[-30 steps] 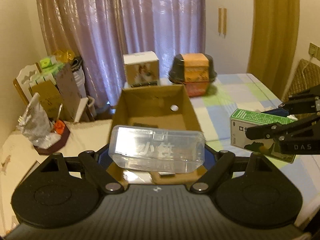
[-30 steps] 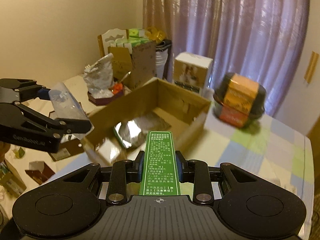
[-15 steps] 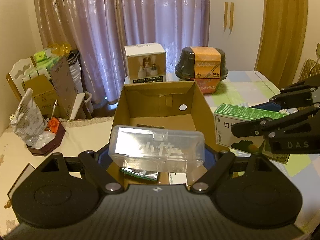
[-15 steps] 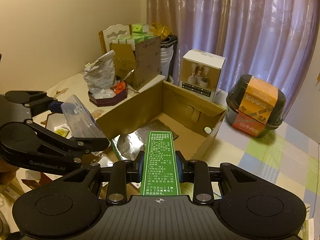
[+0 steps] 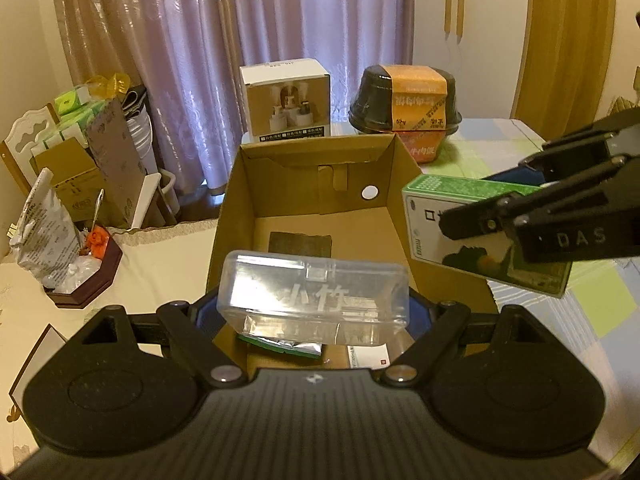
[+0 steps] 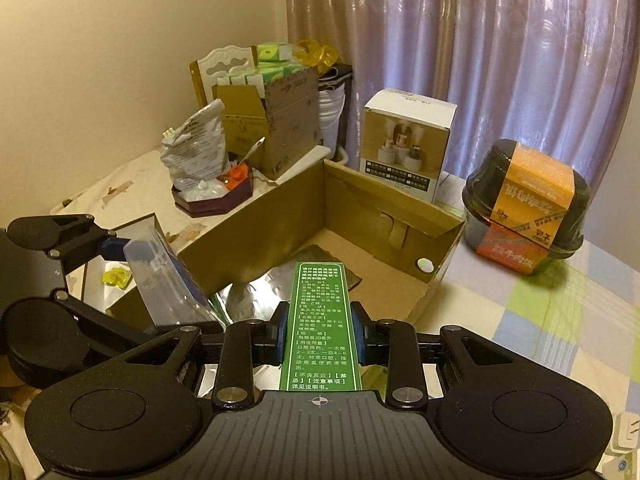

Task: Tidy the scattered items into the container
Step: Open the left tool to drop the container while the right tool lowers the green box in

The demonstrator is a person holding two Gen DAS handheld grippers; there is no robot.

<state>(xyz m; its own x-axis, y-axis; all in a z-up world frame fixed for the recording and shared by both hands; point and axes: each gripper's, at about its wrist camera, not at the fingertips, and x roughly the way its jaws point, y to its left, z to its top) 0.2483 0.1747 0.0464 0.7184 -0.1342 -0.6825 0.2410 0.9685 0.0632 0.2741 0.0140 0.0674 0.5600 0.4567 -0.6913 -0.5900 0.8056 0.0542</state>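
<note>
Your left gripper (image 5: pixel 314 312) clamps a clear rectangular plastic case (image 5: pixel 316 298) with pale embossed characters, held over the near end of the open brown cardboard box (image 5: pixel 308 184). Your right gripper (image 6: pixel 319 334) pinches a green-and-white printed carton (image 6: pixel 322 320) (white text on the green side) above the box's right wall. A silver foil packet (image 6: pixel 244 300) lies inside.

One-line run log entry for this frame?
left gripper: holds clear plastic case | right gripper: holds green medicine carton | both over open cardboard box
</note>
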